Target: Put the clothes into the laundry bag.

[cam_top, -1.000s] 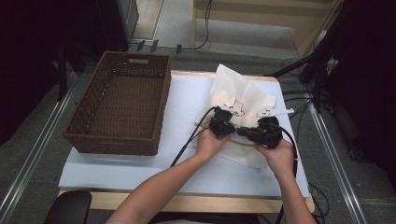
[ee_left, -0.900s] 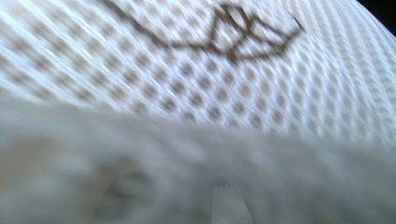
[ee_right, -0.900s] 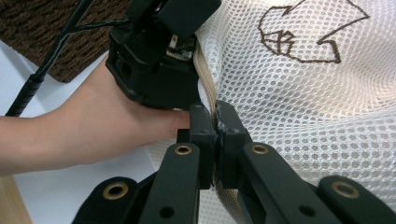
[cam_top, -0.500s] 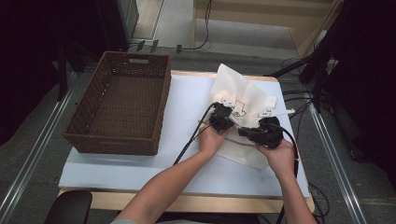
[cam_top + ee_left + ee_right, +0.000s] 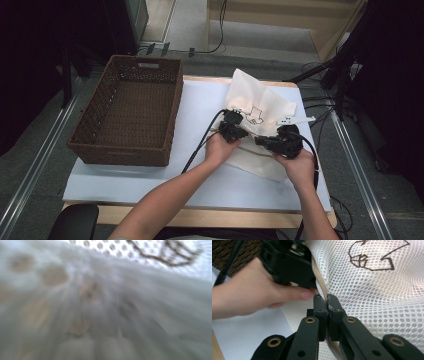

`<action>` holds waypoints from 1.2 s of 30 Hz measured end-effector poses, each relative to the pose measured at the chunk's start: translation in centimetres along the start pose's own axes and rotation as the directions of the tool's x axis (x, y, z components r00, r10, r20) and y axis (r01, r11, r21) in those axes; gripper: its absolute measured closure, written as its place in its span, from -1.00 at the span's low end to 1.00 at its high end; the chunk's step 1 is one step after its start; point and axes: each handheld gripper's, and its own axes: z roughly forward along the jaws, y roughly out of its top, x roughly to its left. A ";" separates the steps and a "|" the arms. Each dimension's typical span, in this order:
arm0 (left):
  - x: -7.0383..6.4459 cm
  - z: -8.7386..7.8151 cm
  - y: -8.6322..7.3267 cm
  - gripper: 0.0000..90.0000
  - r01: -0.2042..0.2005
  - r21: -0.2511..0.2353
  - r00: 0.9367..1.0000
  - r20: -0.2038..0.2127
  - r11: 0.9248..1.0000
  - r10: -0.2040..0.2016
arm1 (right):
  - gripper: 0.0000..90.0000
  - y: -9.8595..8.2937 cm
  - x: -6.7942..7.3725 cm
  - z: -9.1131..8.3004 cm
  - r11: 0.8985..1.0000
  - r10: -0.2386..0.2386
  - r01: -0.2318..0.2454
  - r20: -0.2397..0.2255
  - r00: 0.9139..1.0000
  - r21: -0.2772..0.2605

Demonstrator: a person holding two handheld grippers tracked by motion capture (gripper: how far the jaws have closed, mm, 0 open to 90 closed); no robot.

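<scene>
A white mesh bag (image 5: 260, 106) with a brown stitched figure lies on the right half of the table. My right gripper (image 5: 327, 300) is shut on the bag's tan zipper edge (image 5: 320, 281); from above it (image 5: 261, 140) sits at the bag's near side, pointing left. My left gripper (image 5: 232, 129) is just to its left, and the zipper edge runs taut up into it (image 5: 287, 262), so it looks shut on the bag. Blurred mesh (image 5: 105, 302) lies right against the left gripper view's lens and hides the jaws.
A brown wicker basket (image 5: 120, 152) stands empty on the left of the white table cover (image 5: 150, 180). A small white strip (image 5: 296, 120) lies at the bag's right edge. Cables trail from both grippers toward the table's near edge.
Both grippers stay on the bag's near edge. The left one has shifted slightly left and away; the bag has barely moved.
</scene>
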 end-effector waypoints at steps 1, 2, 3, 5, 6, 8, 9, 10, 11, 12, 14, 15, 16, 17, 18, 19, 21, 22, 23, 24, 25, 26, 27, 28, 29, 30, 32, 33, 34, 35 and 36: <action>-0.1 -0.4 -0.1 0.89 -0.010 0.003 1.000 0.007 1.000 0.010 | 0.97 0.0 0.0 0.0 1.000 0.000 0.000 0.001 1.000 0.001; -0.1 -0.7 -0.3 0.87 -0.025 0.003 1.000 0.010 1.000 0.025 | 0.98 0.0 0.0 0.0 1.000 -0.001 0.001 0.002 1.000 0.001; -0.1 -1.0 -0.5 0.87 -0.039 -0.002 0.999 0.018 0.999 0.039 | 0.98 0.0 0.0 0.0 1.000 -0.002 0.002 0.002 1.000 -0.002; 0.0 -1.6 -0.7 0.86 -0.045 0.003 0.999 0.023 0.999 0.045 | 0.97 0.0 0.0 0.0 1.000 -0.001 0.001 0.003 1.000 -0.002; 0.1 -2.0 -0.9 0.85 -0.049 -0.005 0.998 0.028 0.999 0.049 | 0.97 0.0 0.0 0.0 1.000 -0.002 0.002 0.002 1.000 -0.002; 0.3 -2.5 -1.1 0.81 -0.066 0.001 0.997 0.025 0.998 0.066 | 0.97 -0.1 -0.1 0.1 1.000 0.006 -0.006 -0.001 1.000 -0.003; 0.4 -2.8 -1.2 0.80 -0.074 -0.001 0.997 0.032 0.997 0.074 | 0.97 -0.1 -0.1 0.1 1.000 0.007 -0.007 0.000 1.000 -0.001; 0.4 -3.0 -1.3 0.79 -0.074 -0.005 0.997 0.034 0.997 0.074 | 0.97 -0.1 -0.1 0.2 1.000 0.008 -0.008 -0.002 1.000 0.000; 0.5 -3.6 -1.6 0.77 -0.073 -0.004 0.996 0.050 0.997 0.073 | 0.97 -0.2 -0.1 0.3 1.000 0.012 -0.012 -0.004 1.000 0.004; 0.5 -3.9 -1.7 0.75 -0.069 -0.007 0.996 0.056 0.998 0.069 | 0.97 -0.3 -0.2 0.4 1.000 0.008 -0.008 -0.001 1.000 0.004; 0.4 -4.7 -2.2 0.74 -0.077 -0.017 0.995 0.061 0.997 0.078 | 0.97 -0.4 -0.3 0.5 1.000 0.011 -0.011 -0.005 1.000 0.003; 0.5 -5.1 -2.3 0.72 -0.088 -0.012 0.994 0.058 0.996 0.088 | 0.97 -0.5 -0.4 0.5 1.000 0.014 -0.014 -0.003 1.000 0.003; 0.5 -5.4 -2.5 0.72 -0.092 -0.010 0.994 0.053 0.996 0.092 | 0.97 -0.6 -0.4 0.6 1.000 0.016 -0.016 -0.005 1.000 0.001; 0.5 -5.9 -2.7 0.71 -0.098 -0.004 0.994 0.052 0.995 0.098 | 0.97 -0.7 -0.5 0.7 1.000 0.014 -0.014 -0.001 1.000 0.004; 0.5 -6.3 -2.9 0.69 -0.101 -0.002 0.994 0.050 0.995 0.101 | 0.97 -0.9 -0.7 0.9 1.000 0.015 -0.015 0.002 1.000 0.012; 0.5 -6.7 -3.1 0.66 -0.106 0.000 0.993 0.044 0.994 0.106 | 0.97 -1.0 -0.8 1.1 1.000 0.016 -0.016 0.003 1.000 0.017; 0.5 -7.4 -3.5 0.59 -0.121 0.011 0.992 0.033 0.993 0.120 | 0.96 -1.1 -0.9 1.3 1.000 0.018 -0.018 0.009 1.000 0.020; 0.5 -7.7 -3.6 0.52 -0.126 0.019 0.992 0.025 0.992 0.125 | 0.96 -1.2 -1.0 1.5 0.999 0.022 -0.023 0.011 1.000 0.025; 0.5 -8.1 -3.8 0.44 -0.117 0.024 0.993 0.021 0.993 0.117 | 0.96 -1.3 -1.1 1.6 0.999 0.025 -0.026 0.015 1.000 0.031; 0.5 -8.4 -4.0 0.36 -0.110 0.016 0.994 0.021 0.994 0.110 | 0.96 -1.4 -1.2 1.8 0.999 0.024 -0.025 0.019 1.000 0.035; 0.6 -8.8 -4.3 0.31 -0.105 0.007 0.994 0.023 0.994 0.105 | 0.96 -1.4 -1.2 1.9 0.999 0.025 -0.025 0.019 1.000 0.038; 0.6 -9.1 -4.5 0.24 -0.107 0.000 0.994 0.022 0.994 0.107 | 0.96 -1.5 -1.2 2.1 0.999 0.025 -0.026 0.021 0.999 0.041; 0.7 -9.4 -4.7 0.20 -0.112 -0.004 0.994 0.015 0.994 0.112 | 0.96 -1.5 -1.3 2.2 0.999 0.025 -0.026 0.024 0.999 0.043; 0.8 -9.6 -4.8 0.14 -0.107 -0.008 0.994 0.012 0.994 0.107 | 0.95 -1.6 -1.3 2.3 0.999 0.022 -0.024 0.027 0.999 0.048; 1.0 -9.8 -5.0 0.11 -0.095 -0.014 0.995 0.015 0.995 0.095 | 0.95 -1.6 -1.4 2.5 0.999 0.019 -0.020 0.032 0.999 0.049; 1.2 -10.0 -5.1 0.09 -0.084 -0.023 0.996 0.013 0.996 0.084 | 0.95 -1.7 -1.6 2.7 0.999 0.016 -0.017 0.036 0.999 0.051; 1.7 -10.2 -5.4 0.00 -0.059 -0.031 0.998 0.012 0.998 0.060 | 0.95 -1.9 -1.9 2.9 0.998 0.031 -0.033 0.036 0.999 0.055; 1.8 -10.2 -5.5 -0.04 -0.050 -0.033 0.999 0.011 0.998 0.050 | 0.95 -1.9 -2.1 3.1 0.998 0.038 -0.040 0.035 0.999 0.055; 2.0 -10.2 -5.7 -0.07 -0.046 -0.029 0.999 0.010 0.999 0.046 | 0.95 -2.0 -2.2 3.2 0.998 0.039 -0.041 0.033 0.999 0.057; 2.1 -10.1 -5.9 -0.11 -0.046 -0.024 0.999 0.002 0.999 0.046 | 0.95 -2.1 -2.3 3.4 0.997 0.050 -0.052 0.033 0.998 0.061; 2.3 -10.0 -6.0 -0.14 -0.037 -0.016 0.999 -0.006 0.999 0.037 | 0.95 -2.1 -2.4 3.5 0.996 0.055 -0.057 0.031 0.998 0.067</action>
